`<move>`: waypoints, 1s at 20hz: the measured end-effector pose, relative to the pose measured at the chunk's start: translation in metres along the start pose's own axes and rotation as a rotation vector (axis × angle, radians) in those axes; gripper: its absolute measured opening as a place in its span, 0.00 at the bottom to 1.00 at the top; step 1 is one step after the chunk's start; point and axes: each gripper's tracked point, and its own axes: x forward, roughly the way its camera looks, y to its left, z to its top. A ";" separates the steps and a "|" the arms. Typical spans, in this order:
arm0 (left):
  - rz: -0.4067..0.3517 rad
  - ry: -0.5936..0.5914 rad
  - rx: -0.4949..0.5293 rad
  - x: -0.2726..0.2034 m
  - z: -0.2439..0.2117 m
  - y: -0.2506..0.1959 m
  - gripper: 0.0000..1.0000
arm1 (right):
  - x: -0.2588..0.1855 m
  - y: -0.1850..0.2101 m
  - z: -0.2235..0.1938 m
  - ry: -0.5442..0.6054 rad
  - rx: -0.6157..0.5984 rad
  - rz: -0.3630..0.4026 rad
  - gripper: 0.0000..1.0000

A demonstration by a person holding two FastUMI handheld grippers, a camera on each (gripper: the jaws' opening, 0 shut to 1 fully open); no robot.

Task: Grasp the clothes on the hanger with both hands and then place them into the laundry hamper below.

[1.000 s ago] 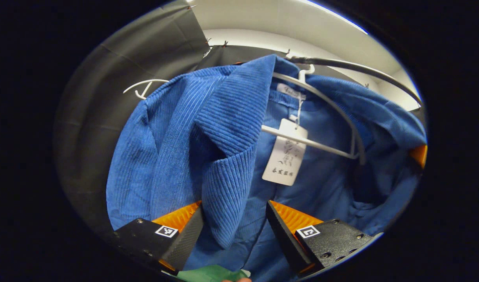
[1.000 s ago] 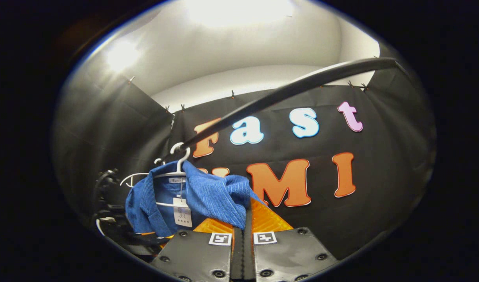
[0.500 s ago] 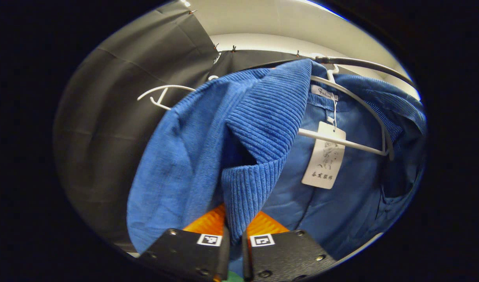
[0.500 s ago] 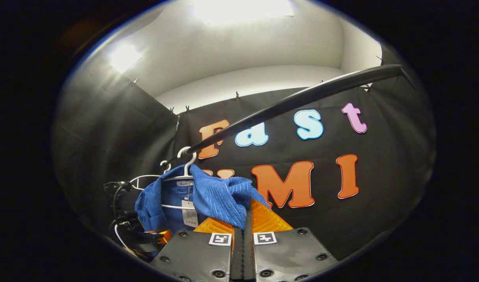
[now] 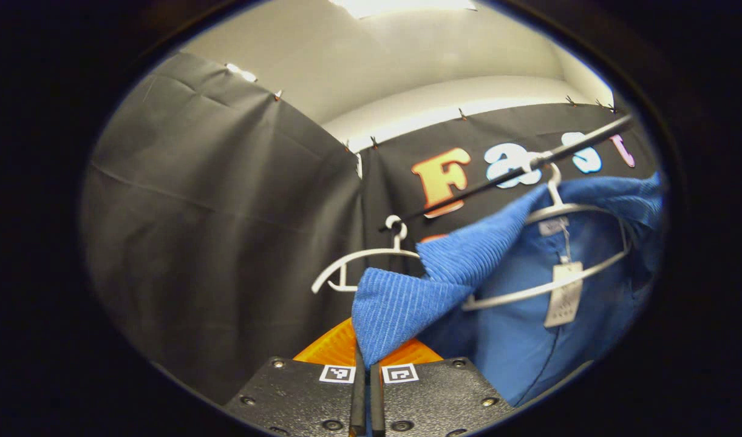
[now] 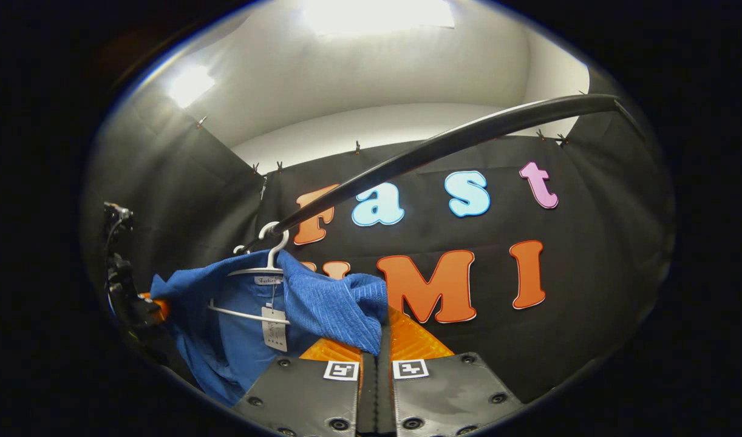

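Left tongs (image 5: 364, 376) tugged jacket (image 5: 401, 297) (tag (image 5: 562, 294) unreadable).

The jacket (image 5: 517, 315) is blue with a ribbed pattern; the hanger (image 5: 565, 209) is white, the rail (image 6: 444, 145) black.

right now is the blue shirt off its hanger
No, in the left gripper view the blue shirt is draped over the white hanger, which hooks on the rail, while the left gripper pinches one corner.
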 end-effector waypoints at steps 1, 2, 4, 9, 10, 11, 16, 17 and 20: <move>0.017 -0.020 0.003 0.010 0.010 0.012 0.03 | 0.001 0.002 0.001 -0.002 0.006 0.003 0.07; 0.033 -0.040 0.009 0.019 0.023 0.022 0.00 | 0.002 0.005 0.003 -0.006 0.008 0.004 0.01; 0.048 -0.079 -0.001 0.048 0.040 0.032 0.01 | 0.003 0.005 0.006 -0.015 0.006 0.005 0.07; 0.003 -0.160 0.012 0.115 0.063 0.032 0.05 | 0.003 0.006 0.011 -0.022 0.011 0.004 0.07; -0.042 -0.180 -0.004 0.125 0.065 0.027 0.04 | 0.002 0.006 0.012 -0.025 0.016 0.002 0.07; -0.082 -0.180 -0.025 0.135 0.061 0.023 0.04 | 0.000 0.007 0.013 -0.025 0.022 0.003 0.07; -0.161 -0.080 -0.073 0.141 0.000 0.017 0.04 | 0.003 0.008 0.016 -0.032 0.023 -0.002 0.07; -0.162 -0.061 -0.081 0.138 -0.015 0.017 0.04 | 0.004 0.010 0.015 -0.029 0.021 0.001 0.07; -0.169 0.012 -0.102 0.123 -0.060 0.011 0.04 | 0.008 0.012 0.015 -0.025 0.012 0.002 0.07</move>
